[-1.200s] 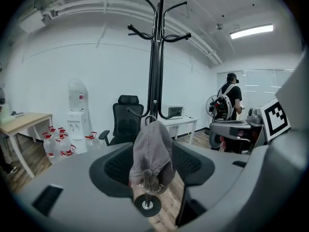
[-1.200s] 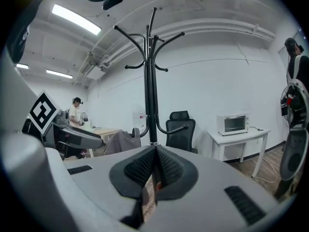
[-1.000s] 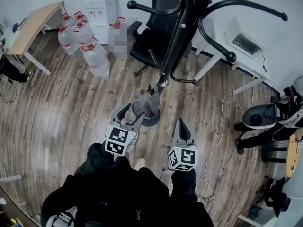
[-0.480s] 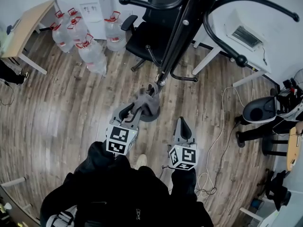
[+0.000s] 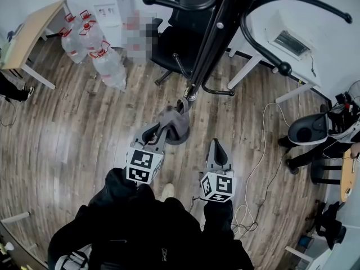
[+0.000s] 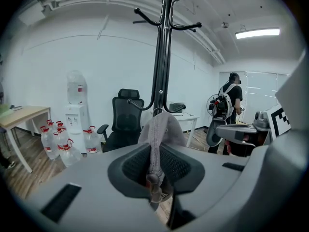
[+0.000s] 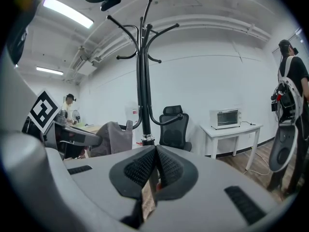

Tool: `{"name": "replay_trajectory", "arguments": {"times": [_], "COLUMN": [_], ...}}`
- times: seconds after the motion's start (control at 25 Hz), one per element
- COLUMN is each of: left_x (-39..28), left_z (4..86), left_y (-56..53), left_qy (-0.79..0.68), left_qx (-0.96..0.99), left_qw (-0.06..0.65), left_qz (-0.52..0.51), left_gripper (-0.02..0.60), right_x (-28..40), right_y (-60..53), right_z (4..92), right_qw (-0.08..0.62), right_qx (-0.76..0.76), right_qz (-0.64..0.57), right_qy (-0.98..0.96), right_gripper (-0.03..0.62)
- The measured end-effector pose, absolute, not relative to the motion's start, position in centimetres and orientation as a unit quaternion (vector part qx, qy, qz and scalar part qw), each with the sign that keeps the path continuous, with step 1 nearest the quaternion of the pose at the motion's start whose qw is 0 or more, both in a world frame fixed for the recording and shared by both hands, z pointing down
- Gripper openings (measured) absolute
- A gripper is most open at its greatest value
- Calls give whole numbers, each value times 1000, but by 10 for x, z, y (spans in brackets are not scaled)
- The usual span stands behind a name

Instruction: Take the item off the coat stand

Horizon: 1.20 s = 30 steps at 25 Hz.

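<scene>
A grey cloth item [image 5: 174, 121] hangs from a low hook of the black coat stand [image 5: 212, 35]. My left gripper [image 5: 160, 130] reaches up to it and its jaws are closing, with the fabric [image 6: 161, 125] pinched between the pads. In the left gripper view the stand's pole [image 6: 164, 57] rises straight behind the cloth. My right gripper [image 5: 218, 148] hangs lower to the right, shut and empty. The right gripper view shows that gripper [image 7: 153, 164] with pads together, the stand [image 7: 143, 81] ahead of it and the grey item [image 7: 110, 137] to its left.
A black office chair [image 5: 179, 45] stands behind the stand. Several water bottles [image 5: 107, 61] and a dispenser [image 5: 111, 7] are at the back left, beside a wooden desk [image 5: 34, 35]. A white table with an oven [image 5: 289, 41] is at the right. A cable [image 5: 259, 173] lies on the floor.
My left gripper's jaws have come together on the grey item. The head view has shifted slightly; the right gripper has stayed put.
</scene>
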<state>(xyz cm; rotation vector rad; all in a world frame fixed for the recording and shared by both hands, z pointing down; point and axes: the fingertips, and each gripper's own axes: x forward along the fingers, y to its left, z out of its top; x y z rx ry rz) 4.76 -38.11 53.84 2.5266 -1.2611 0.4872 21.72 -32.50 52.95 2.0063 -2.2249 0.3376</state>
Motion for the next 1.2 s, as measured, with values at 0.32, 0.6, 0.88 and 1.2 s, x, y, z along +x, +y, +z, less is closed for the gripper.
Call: {"name": "replay_trajectory", "arguments": {"times": [0.32,0.6,0.88,1.2], "left_x": [43,42,40,32], "left_z": [524,504,478,450], "left_y": [-379,-371,-358,-331], "left_qy": [-447,-453,-464,-483], "left_qx": [872,873,872,867], "left_qw": [131,119,105,78], "left_qz": [151,138,118,93], "left_gripper": [66,64,64,64], "right_x": [217,219,221,218], "right_y": [-314,-302,-290,-270], "right_z": [521,507,488,474], "right_qw": [61,54,44,33], "right_qx": [665,667,665,652], "right_qz": [100,88,70,52], "right_qy": [-738,-738,-743,-756], "right_gripper": [15,16,16,16]}}
